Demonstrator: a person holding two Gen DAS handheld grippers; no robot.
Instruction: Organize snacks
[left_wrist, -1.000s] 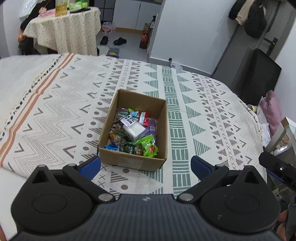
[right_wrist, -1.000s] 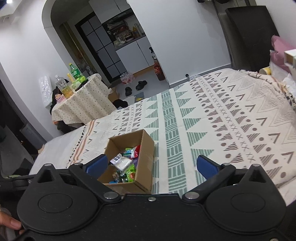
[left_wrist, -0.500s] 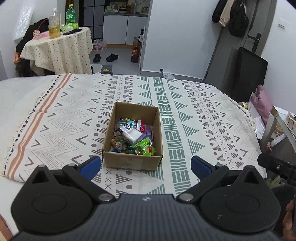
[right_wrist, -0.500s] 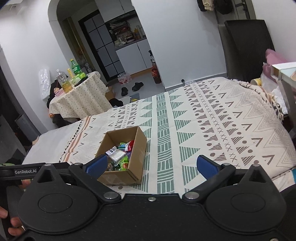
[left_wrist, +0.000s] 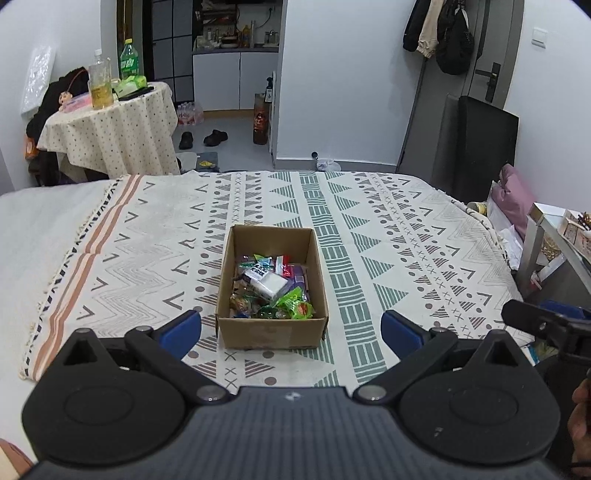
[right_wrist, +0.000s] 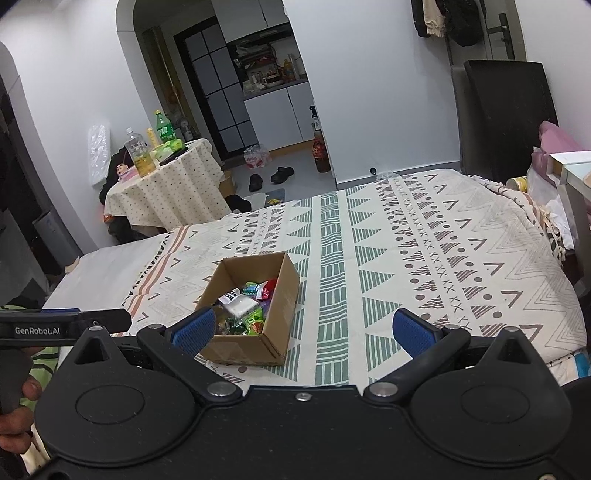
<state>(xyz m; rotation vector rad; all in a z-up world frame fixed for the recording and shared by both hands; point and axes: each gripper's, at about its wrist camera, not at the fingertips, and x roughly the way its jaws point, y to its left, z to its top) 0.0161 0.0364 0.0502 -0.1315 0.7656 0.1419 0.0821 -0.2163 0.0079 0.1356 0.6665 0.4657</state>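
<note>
Evidently light and crinkly, the wrapped snacks (left_wrist: 271, 286) heaped in the cardboard box (left_wrist: 271, 332) on the patterned bedspread (left_wrist: 406, 236) should slip under pinching (take one by its sealed edge), lying just ahead between the left gripper (left_wrist: 291, 328)'s spread, empty fingers and ahead-left of the right gripper (right_wrist: 303, 330), likewise wide apart and empty.

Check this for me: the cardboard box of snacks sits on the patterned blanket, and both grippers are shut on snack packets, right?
Not quite. Both views show the left gripper and right gripper open and holding nothing. The rest holds: the cardboard box of snacks sits on the patterned blanket.
</note>
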